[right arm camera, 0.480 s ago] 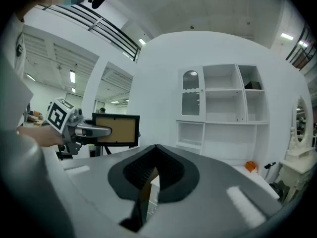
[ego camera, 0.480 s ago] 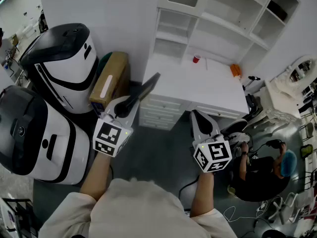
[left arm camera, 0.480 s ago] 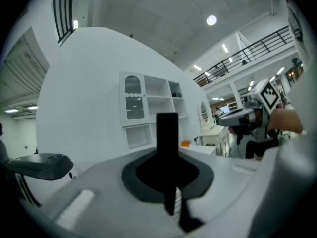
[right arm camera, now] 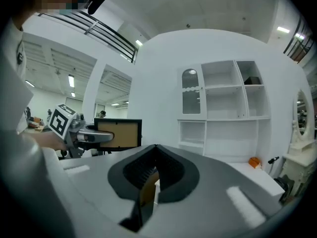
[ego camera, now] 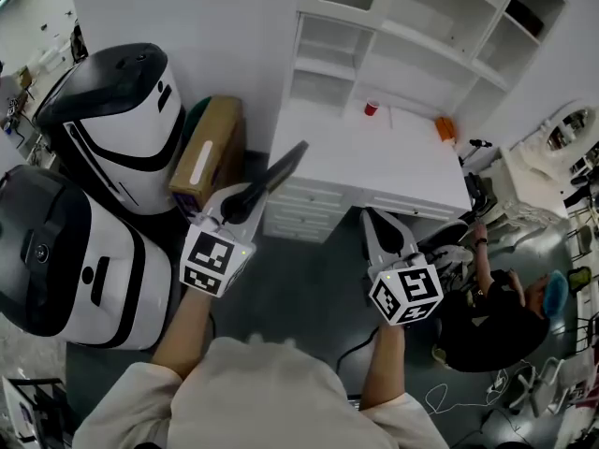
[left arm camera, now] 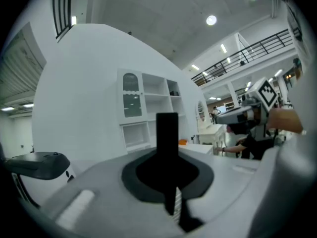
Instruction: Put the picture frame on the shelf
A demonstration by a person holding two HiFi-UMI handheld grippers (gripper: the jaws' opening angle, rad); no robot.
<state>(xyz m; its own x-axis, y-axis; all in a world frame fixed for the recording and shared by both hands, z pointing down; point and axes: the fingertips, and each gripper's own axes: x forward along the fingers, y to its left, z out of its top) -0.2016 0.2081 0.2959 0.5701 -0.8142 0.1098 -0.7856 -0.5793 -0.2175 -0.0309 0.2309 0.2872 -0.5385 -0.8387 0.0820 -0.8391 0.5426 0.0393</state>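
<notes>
While the left hand-held gripper (ego camera: 245,200) is clamped on the picture frame (ego camera: 281,165), its long edge points toward the shelf (ego camera: 412,40) at upper right.

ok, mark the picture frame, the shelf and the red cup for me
picture frame (right arm camera: 119,134), right gripper view, middle of its brown panel.
shelf (right arm camera: 224,103), right gripper view, back wall of a middle compartment.
red cup (ego camera: 372,110), head view, on the cup's body.

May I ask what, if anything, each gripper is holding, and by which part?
The left gripper clamps the picture frame by the middle of one side edge. The right gripper holds nothing; its jaws are together.
</notes>
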